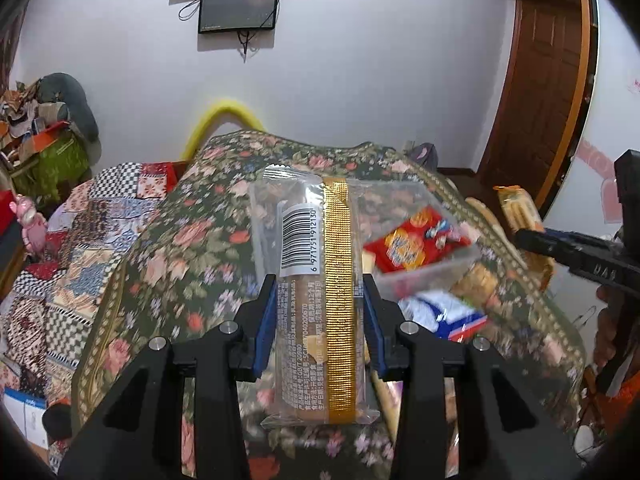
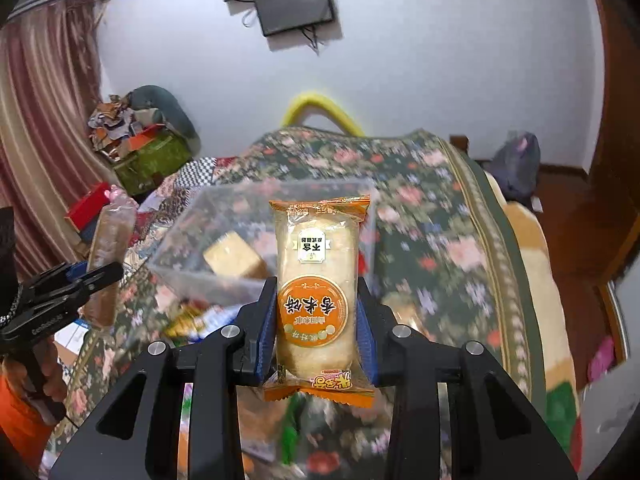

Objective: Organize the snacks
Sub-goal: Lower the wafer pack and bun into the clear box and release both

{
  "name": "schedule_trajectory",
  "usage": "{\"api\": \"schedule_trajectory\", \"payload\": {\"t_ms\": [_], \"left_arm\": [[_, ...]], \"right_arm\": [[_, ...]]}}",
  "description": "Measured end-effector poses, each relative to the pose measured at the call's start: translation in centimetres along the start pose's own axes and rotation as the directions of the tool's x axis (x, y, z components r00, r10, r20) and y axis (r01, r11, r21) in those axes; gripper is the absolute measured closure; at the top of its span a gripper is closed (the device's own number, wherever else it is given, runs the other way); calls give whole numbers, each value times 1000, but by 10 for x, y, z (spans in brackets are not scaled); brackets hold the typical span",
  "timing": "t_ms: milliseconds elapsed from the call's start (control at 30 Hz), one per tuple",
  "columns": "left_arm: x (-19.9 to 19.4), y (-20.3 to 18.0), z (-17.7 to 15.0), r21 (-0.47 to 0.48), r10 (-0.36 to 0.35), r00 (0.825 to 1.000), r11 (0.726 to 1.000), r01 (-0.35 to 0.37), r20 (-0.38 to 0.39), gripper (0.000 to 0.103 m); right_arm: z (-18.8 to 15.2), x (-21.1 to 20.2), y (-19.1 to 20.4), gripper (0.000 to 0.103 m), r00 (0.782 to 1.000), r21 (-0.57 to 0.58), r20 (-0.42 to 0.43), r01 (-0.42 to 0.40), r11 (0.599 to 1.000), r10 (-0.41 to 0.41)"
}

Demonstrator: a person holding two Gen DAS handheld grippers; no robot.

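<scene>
The left gripper (image 1: 320, 320) is clamped on a clear wafer pack (image 1: 316, 300) with a gold strip and a barcode, its blue pads (image 1: 265, 324) pressing both long sides; the pack stands lengthwise along the fingers, barcode end toward 12 o'clock, held above the floral cloth (image 1: 168, 264). At 2 o'clock from it sits a clear bin (image 1: 432, 276) with a red packet (image 1: 412, 244) inside; a blue-and-white packet (image 1: 444, 312) lies on the cloth just below the bin's near wall, at 3 o'clock from the wafer pack. At the 3 o'clock edge of the left view the other tool shows as a black shape with an orange pack beside it.

The right gripper (image 2: 316, 328) is clamped on an orange rice-cracker pack (image 2: 316, 292), pads (image 2: 267, 328) tight on both sides; the pack points toward 12 o'clock with its print upside down to the camera. Behind it, from 10 to 12 o'clock, is the bin (image 2: 192, 236), blurred, with a tan biscuit pack (image 2: 234, 258) inside. At 9 o'clock in this view the left gripper (image 2: 98, 274) shows from the side with the brown wafer pack (image 2: 108, 256) between its fingers. A yellow arc (image 2: 320, 110) stands past the cloth's far edge at 12 o'clock; a wall screen (image 2: 296, 4) hangs above; a curtain (image 2: 44, 132) fills 10 o'clock.
</scene>
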State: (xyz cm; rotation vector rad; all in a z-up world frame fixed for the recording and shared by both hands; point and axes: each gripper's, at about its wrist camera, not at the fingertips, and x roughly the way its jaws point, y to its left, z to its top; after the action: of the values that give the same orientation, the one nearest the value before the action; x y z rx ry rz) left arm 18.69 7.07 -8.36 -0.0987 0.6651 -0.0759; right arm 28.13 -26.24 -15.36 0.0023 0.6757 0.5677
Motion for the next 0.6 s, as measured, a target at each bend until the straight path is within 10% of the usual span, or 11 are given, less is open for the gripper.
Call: {"api": "schedule_trajectory", "payload": {"t_ms": [600], "left_arm": [[72, 10, 50, -17, 27, 999, 999, -28, -30, 64]], "right_arm": [[45, 79, 39, 71, 998, -53, -65, -29, 998, 26]]}}
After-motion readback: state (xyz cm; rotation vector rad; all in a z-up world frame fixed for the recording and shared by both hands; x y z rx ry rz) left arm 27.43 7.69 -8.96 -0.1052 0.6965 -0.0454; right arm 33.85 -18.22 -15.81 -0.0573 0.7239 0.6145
